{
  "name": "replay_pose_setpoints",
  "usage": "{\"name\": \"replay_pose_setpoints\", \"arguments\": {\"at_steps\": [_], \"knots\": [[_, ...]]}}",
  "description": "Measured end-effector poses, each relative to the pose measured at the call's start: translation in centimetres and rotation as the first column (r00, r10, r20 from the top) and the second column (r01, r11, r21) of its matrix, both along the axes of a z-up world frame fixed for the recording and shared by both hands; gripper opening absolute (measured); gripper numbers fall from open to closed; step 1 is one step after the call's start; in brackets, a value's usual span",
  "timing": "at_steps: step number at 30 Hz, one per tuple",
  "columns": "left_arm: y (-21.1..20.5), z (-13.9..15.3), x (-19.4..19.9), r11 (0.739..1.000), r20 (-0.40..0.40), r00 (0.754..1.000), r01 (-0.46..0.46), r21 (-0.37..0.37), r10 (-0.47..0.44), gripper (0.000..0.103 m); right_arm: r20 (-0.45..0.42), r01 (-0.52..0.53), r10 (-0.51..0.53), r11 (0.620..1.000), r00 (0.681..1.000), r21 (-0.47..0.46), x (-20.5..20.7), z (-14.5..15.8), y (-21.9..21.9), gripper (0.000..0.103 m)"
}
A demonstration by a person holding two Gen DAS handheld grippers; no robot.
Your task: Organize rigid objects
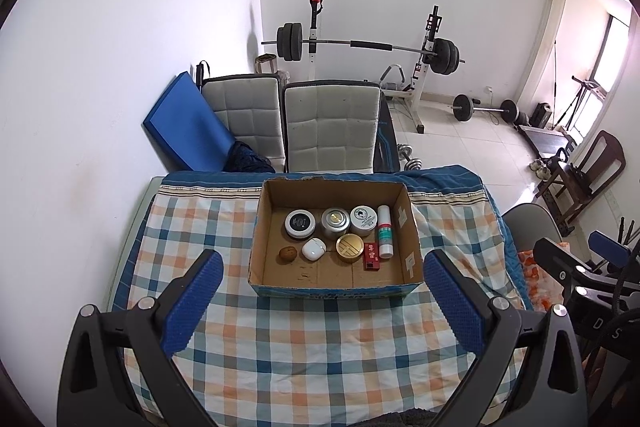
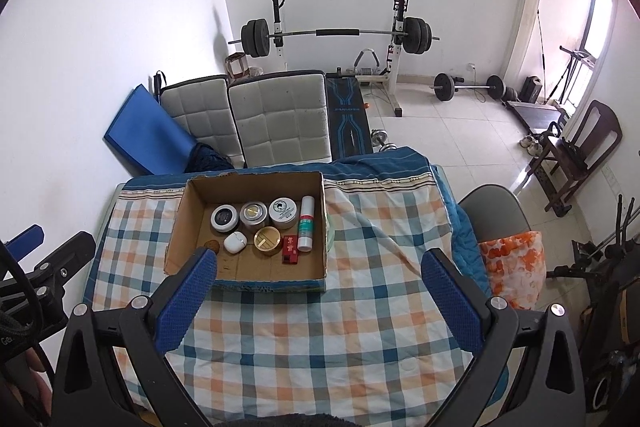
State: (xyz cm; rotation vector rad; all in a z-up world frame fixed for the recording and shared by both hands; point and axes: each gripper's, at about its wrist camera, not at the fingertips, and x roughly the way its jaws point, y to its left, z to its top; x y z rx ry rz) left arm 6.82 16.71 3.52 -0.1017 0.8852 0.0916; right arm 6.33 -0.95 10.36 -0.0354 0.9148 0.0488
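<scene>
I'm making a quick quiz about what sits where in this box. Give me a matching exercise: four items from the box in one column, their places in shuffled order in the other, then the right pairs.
Inside the cardboard box:

1. walnut
2. white spray bottle
3. black-lidded tin
4. gold round tin

A. back row, leftmost
B. front row, between the white earbud case and the red box
C. front row, leftmost
D. far right, lying beside the box wall

Pairs: 1-C, 2-D, 3-A, 4-B
</scene>
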Motion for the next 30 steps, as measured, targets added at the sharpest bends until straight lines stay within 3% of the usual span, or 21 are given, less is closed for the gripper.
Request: {"name": "replay_pose_setpoints", "arguments": {"at_steps": [30], "knots": [[-0.03,0.62,0.41,1.000,0.027,1.000,0.015,0.000,-0.015,0.103,0.021,0.016,-0.016,1.000,1.000,-0.013,-0.73,0.39,-0.34,0.103]]}}
